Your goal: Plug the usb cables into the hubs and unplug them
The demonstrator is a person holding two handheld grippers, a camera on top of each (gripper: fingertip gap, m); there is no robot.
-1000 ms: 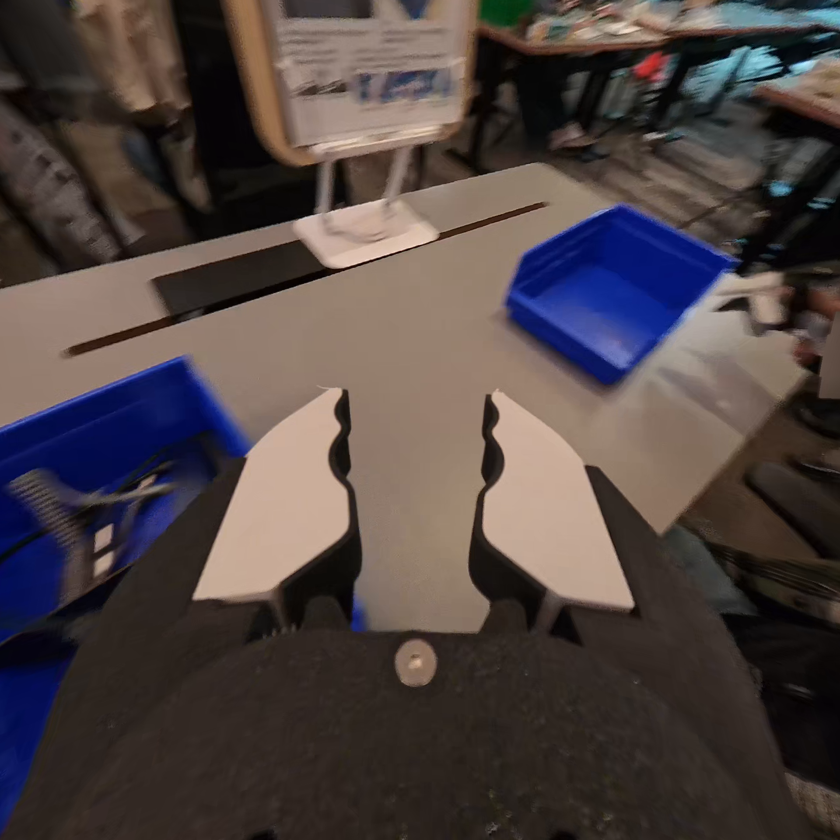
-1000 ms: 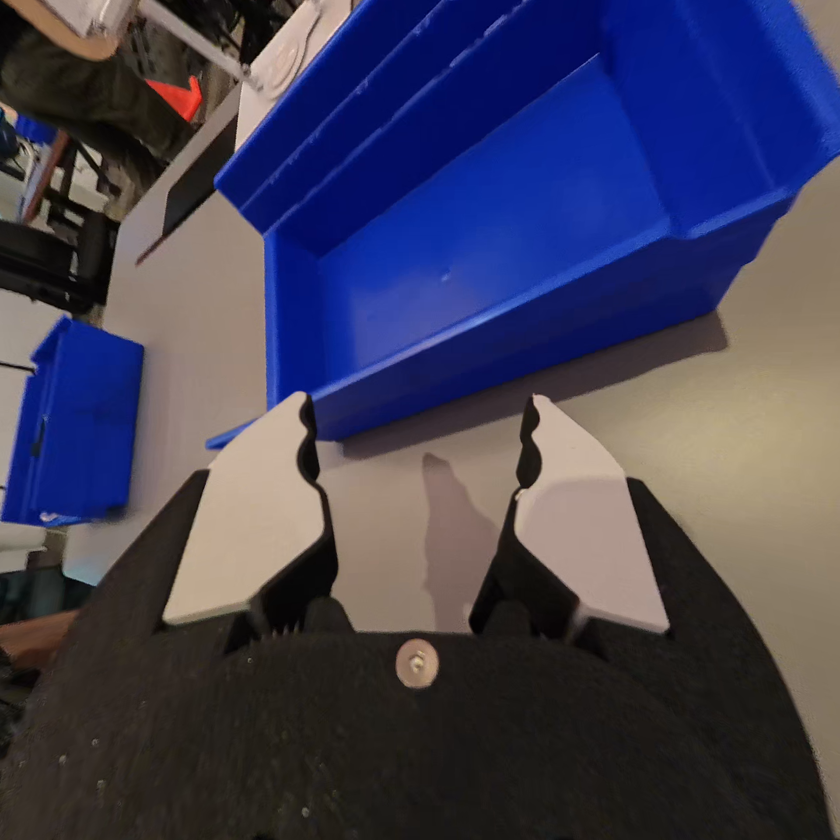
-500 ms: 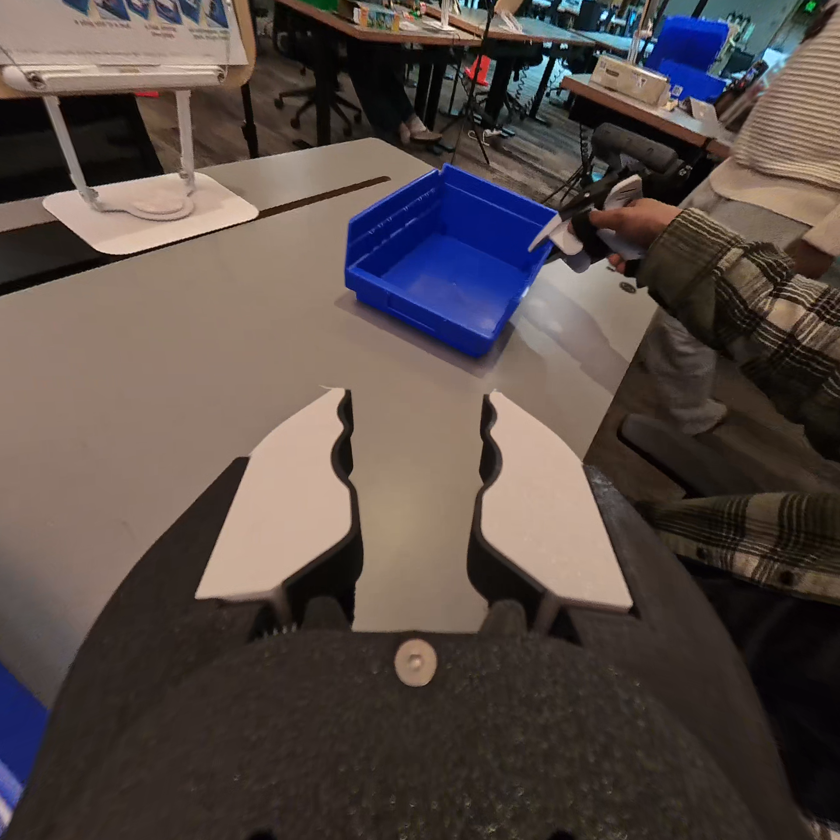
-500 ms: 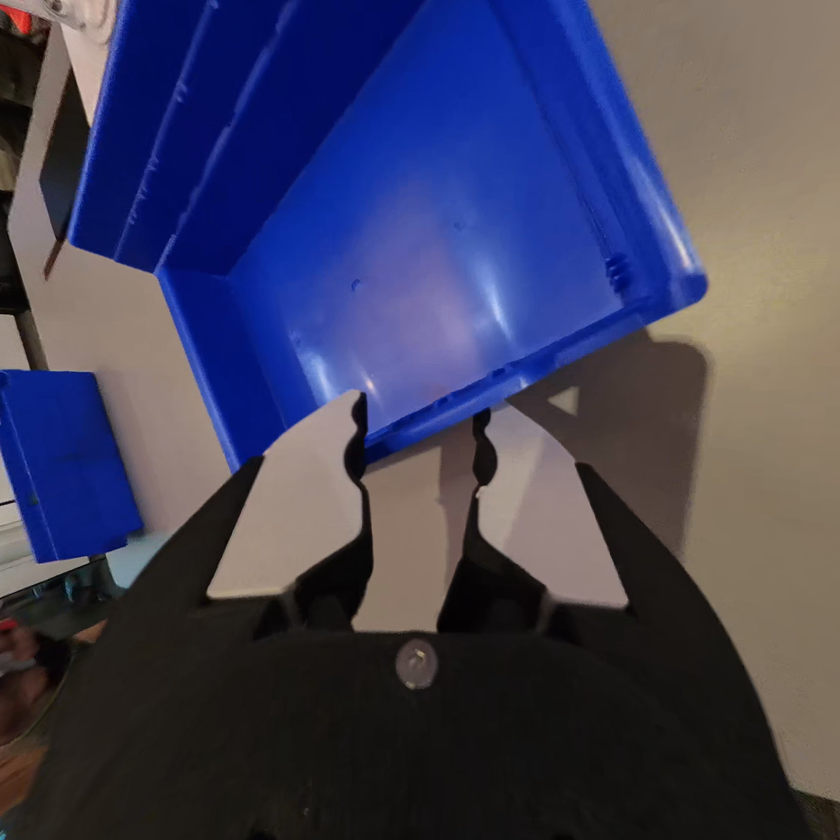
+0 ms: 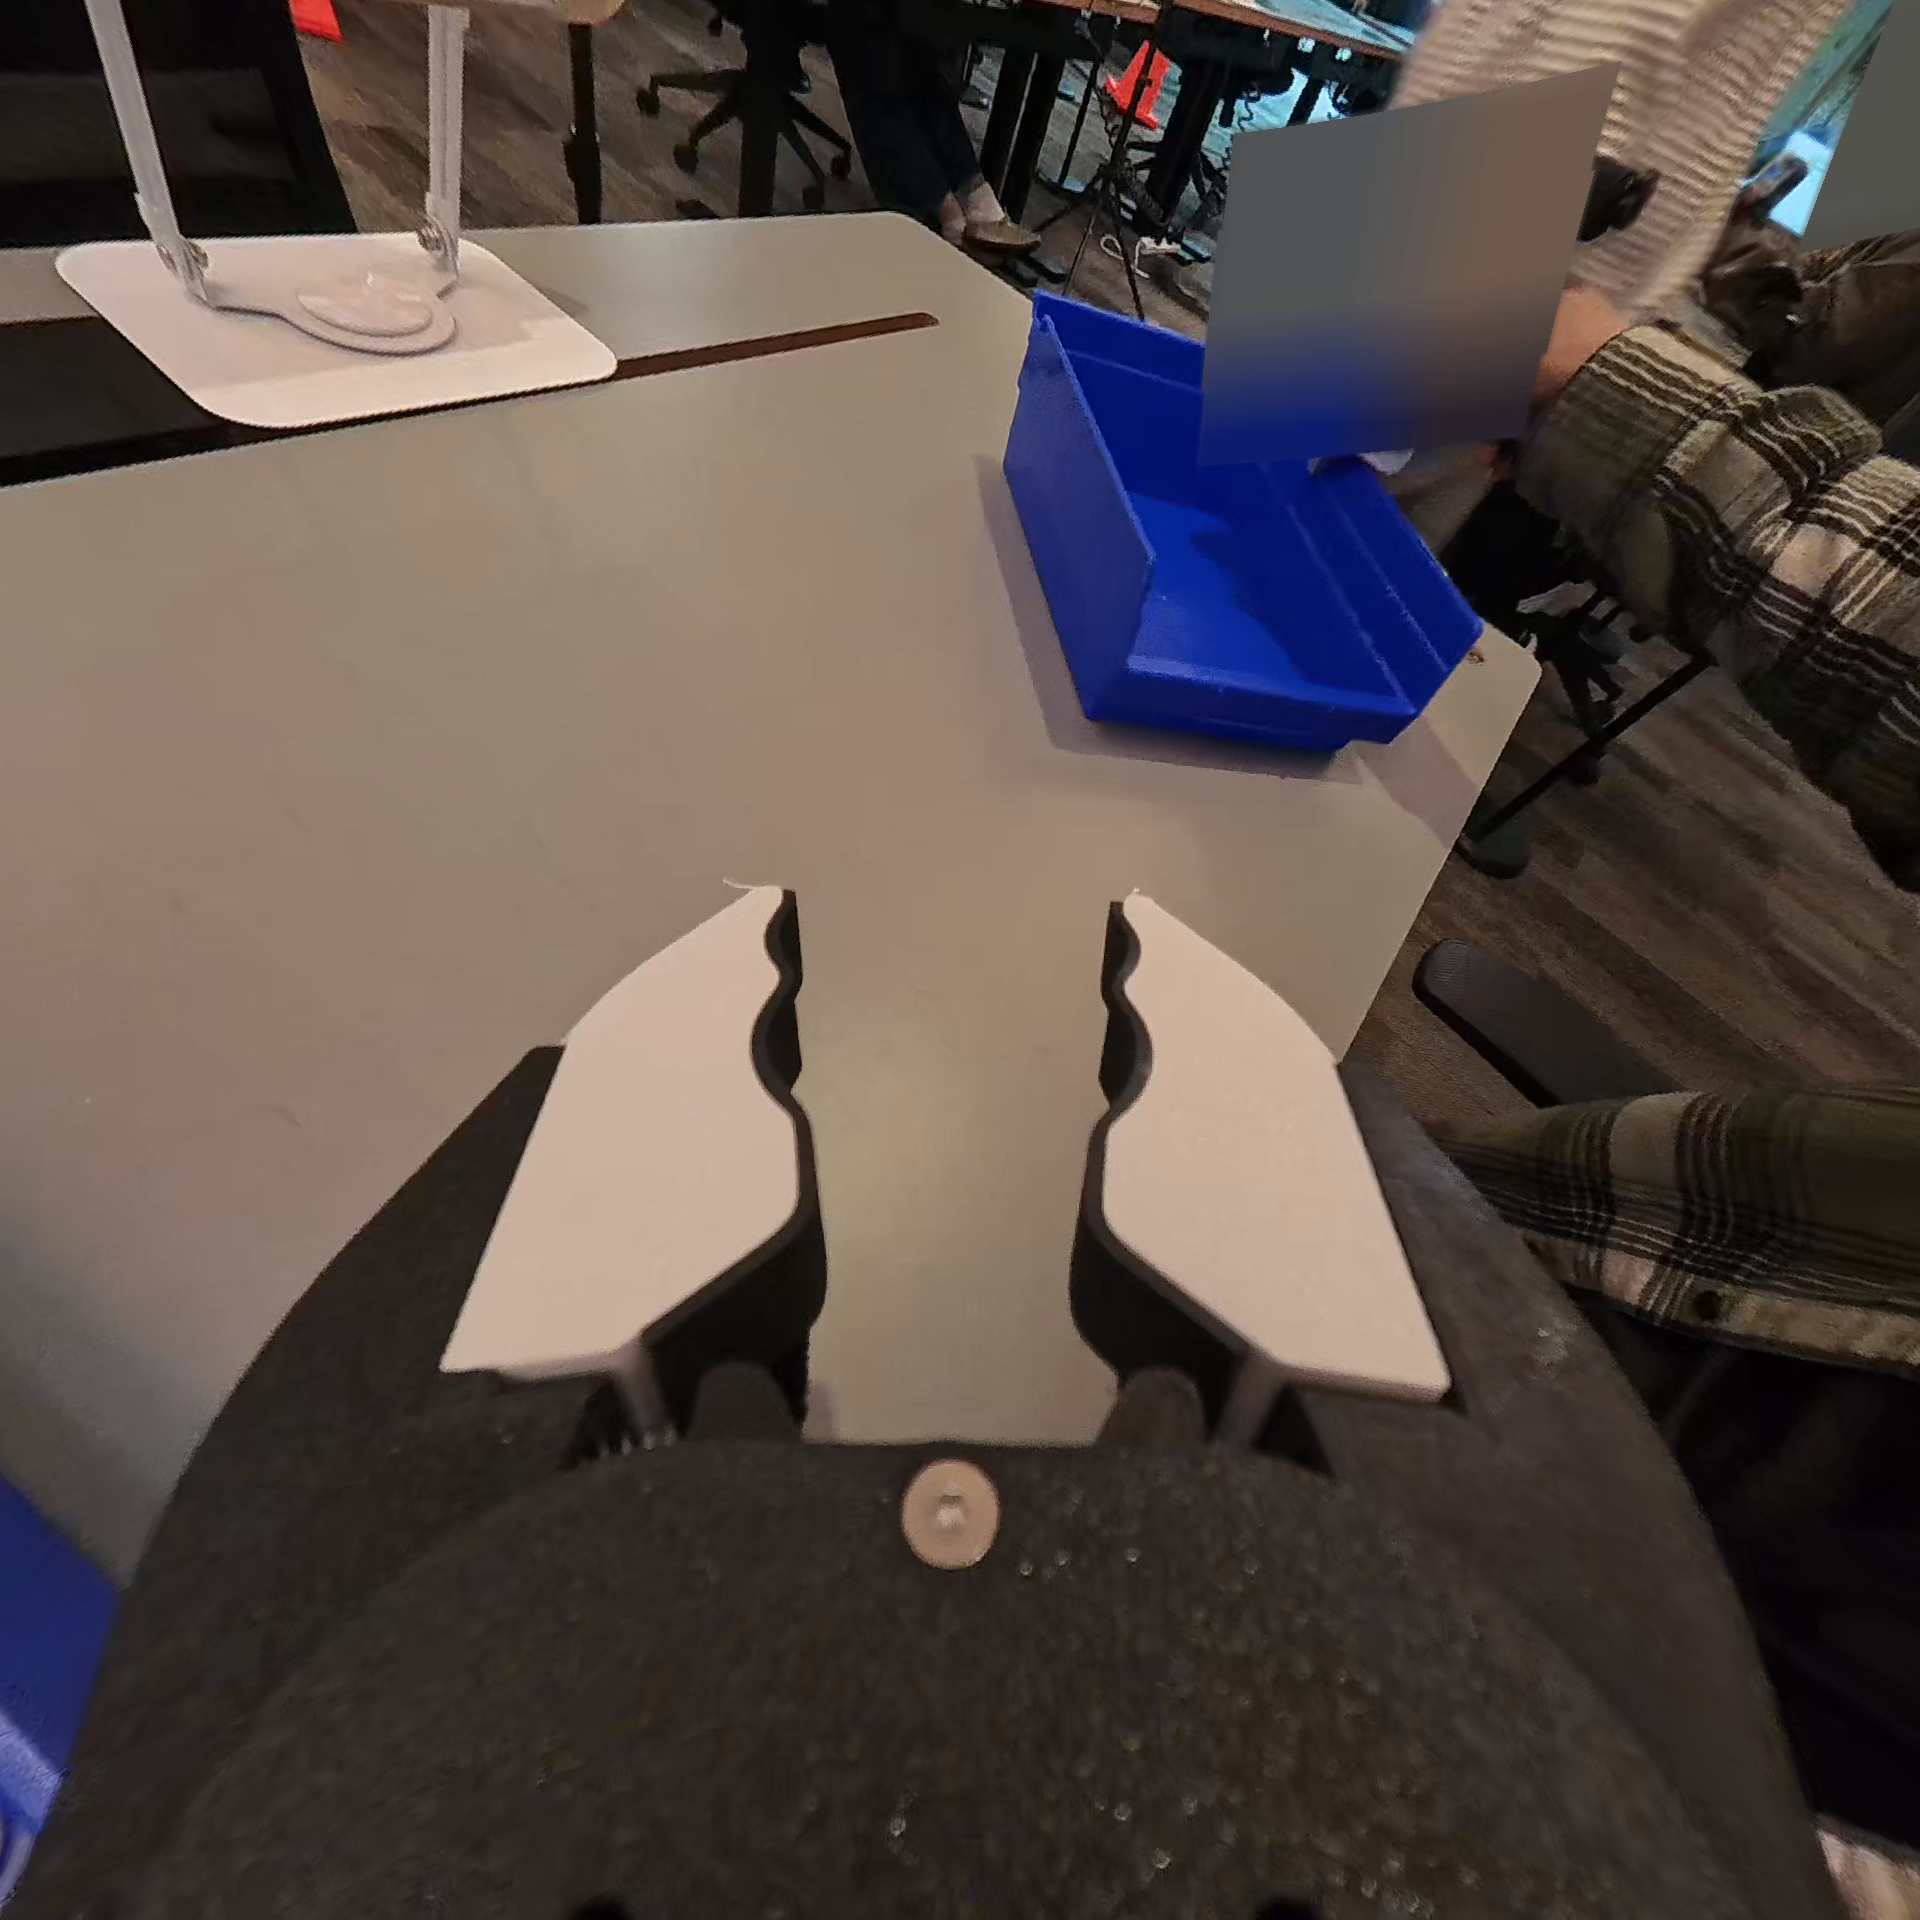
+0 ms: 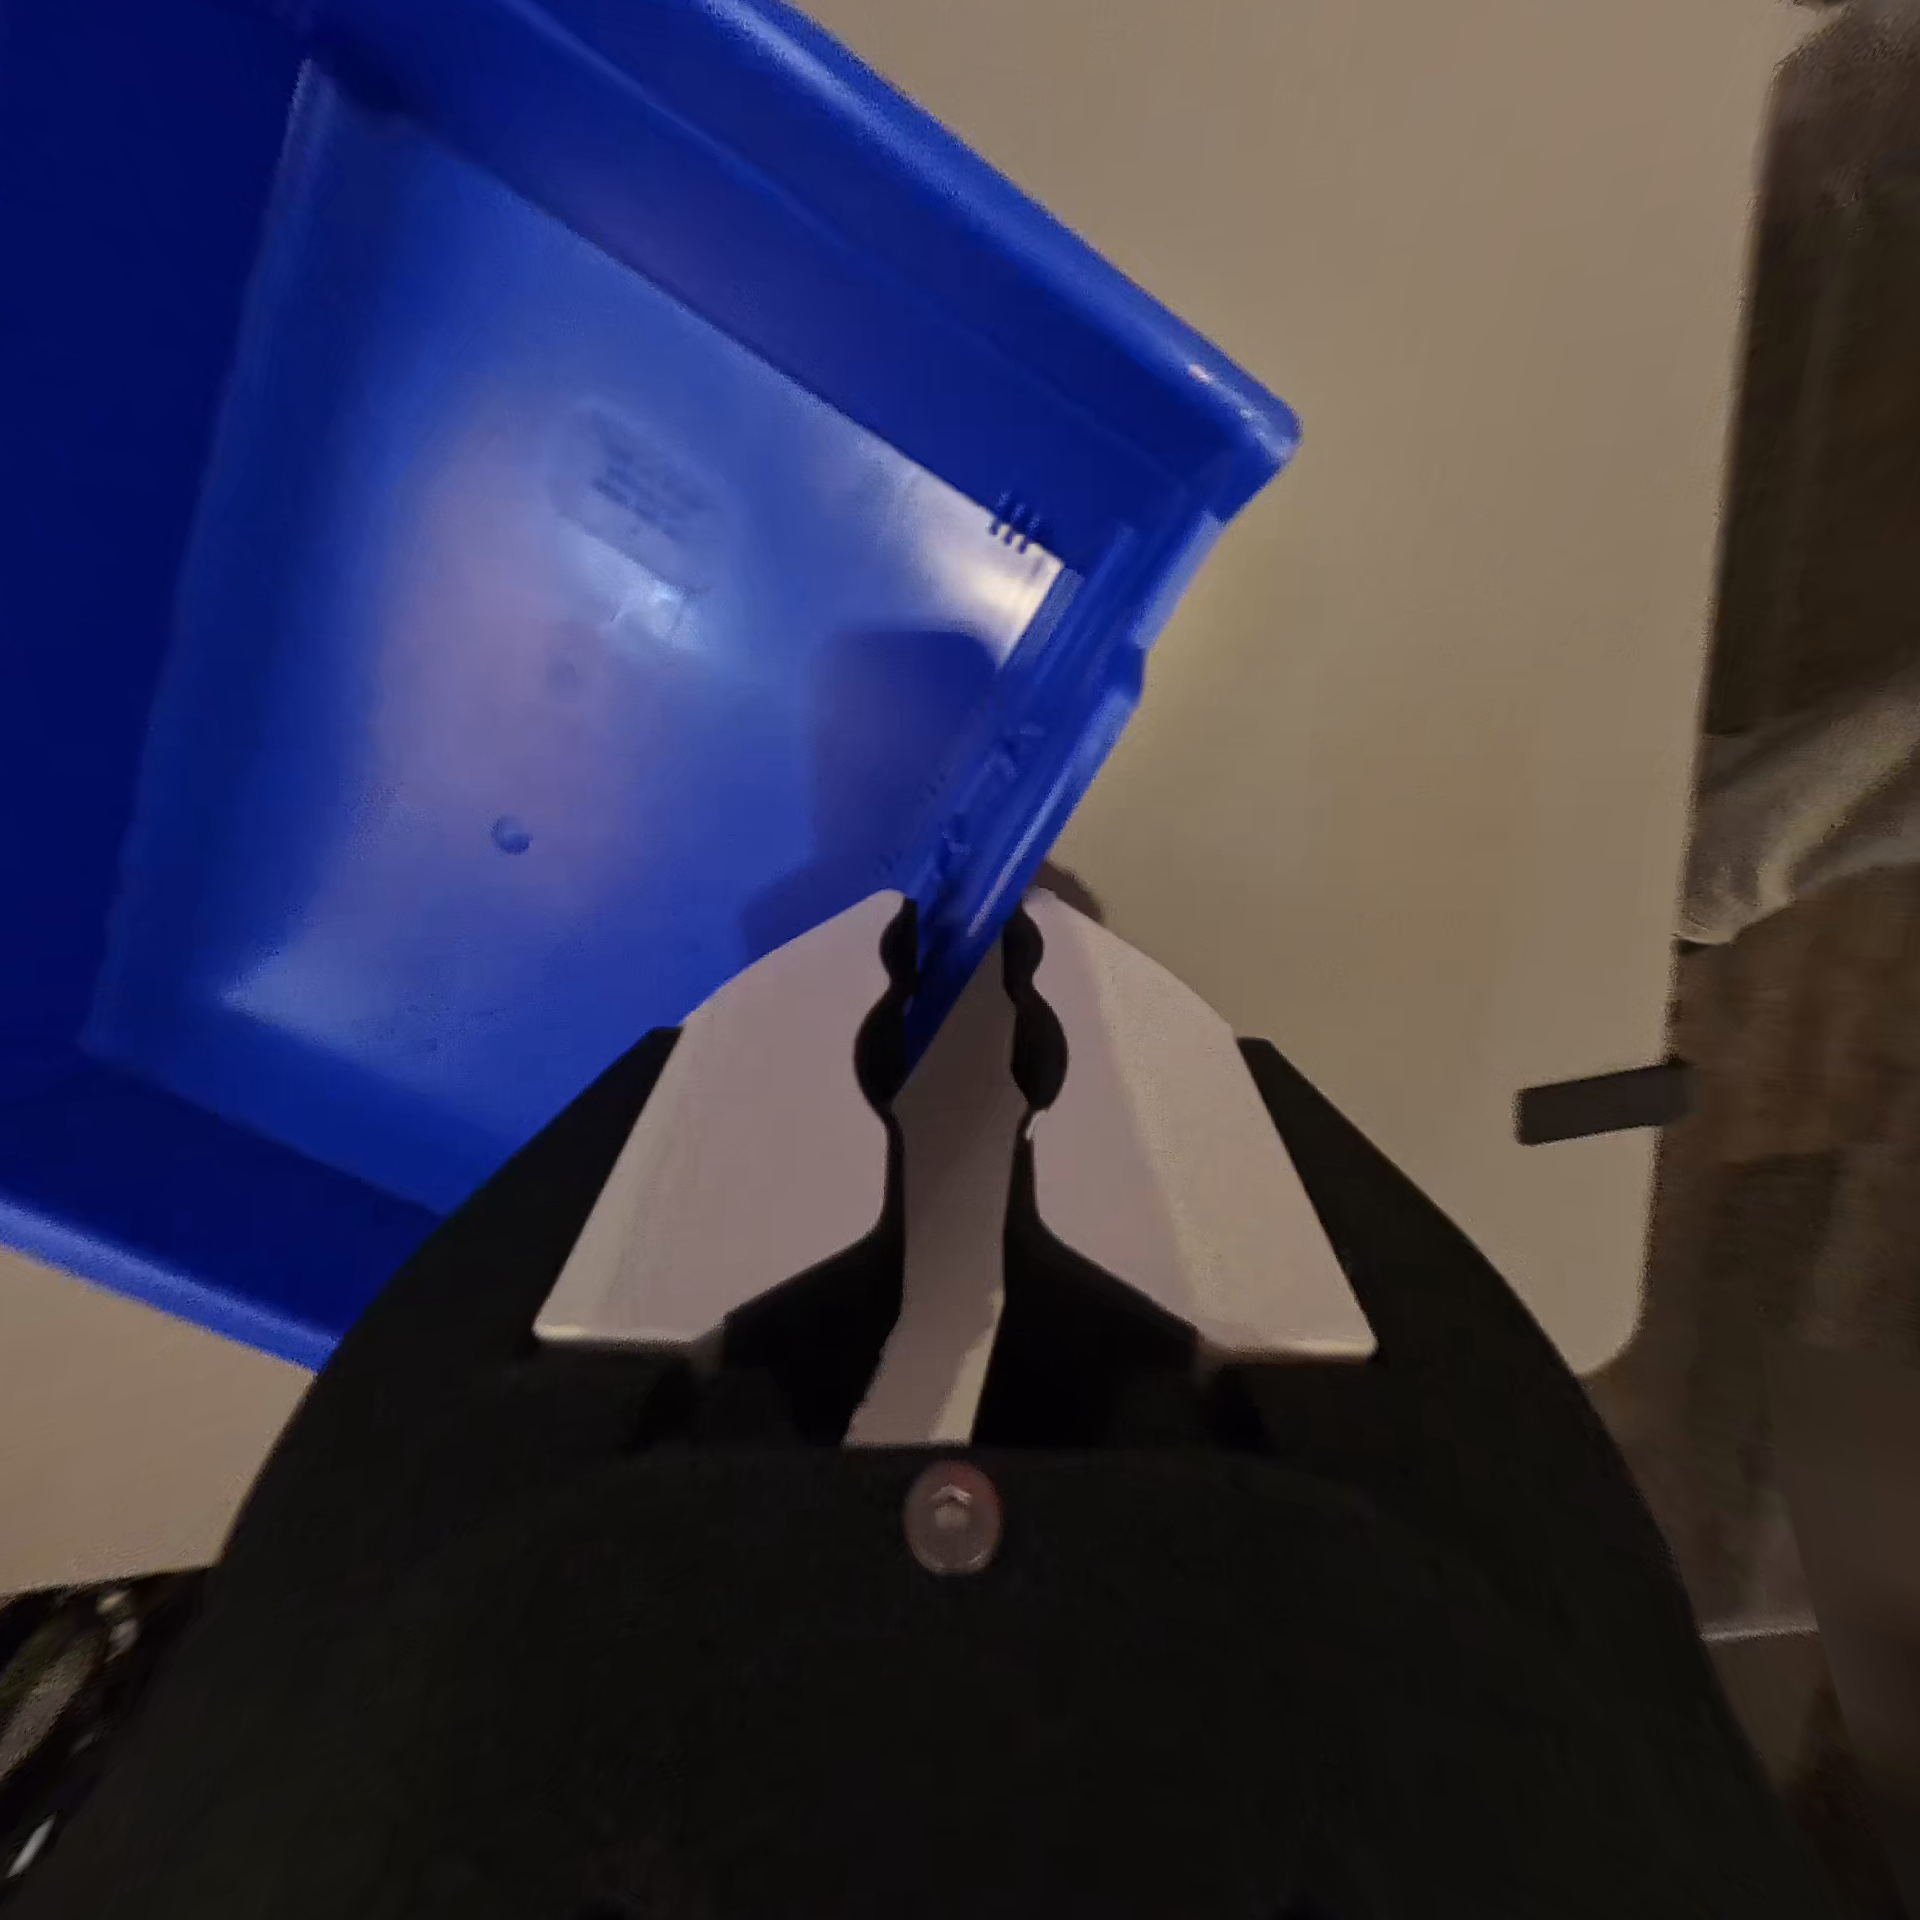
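An empty blue bin stands near the right edge of the grey table. In the right wrist view my right gripper is closed over the near wall of the bin, one finger inside and one outside. My left gripper is open and empty, above bare table well short of the bin. No USB cable or hub is visible. In the left wrist view a blurred patch hides the right gripper.
A white stand base sits at the table's far left beside a dark slot. A corner of a second blue bin shows at the bottom left. A person's plaid sleeve reaches in from the right. The table edge lies just right of the bin. The grippers' ends are close to 60 cm from one another.
The right gripper has narrowed and closed on the bin's wall. The bin has turned on the table and sits nearer the right edge. The left gripper's view has swung right; its jaws stay open.
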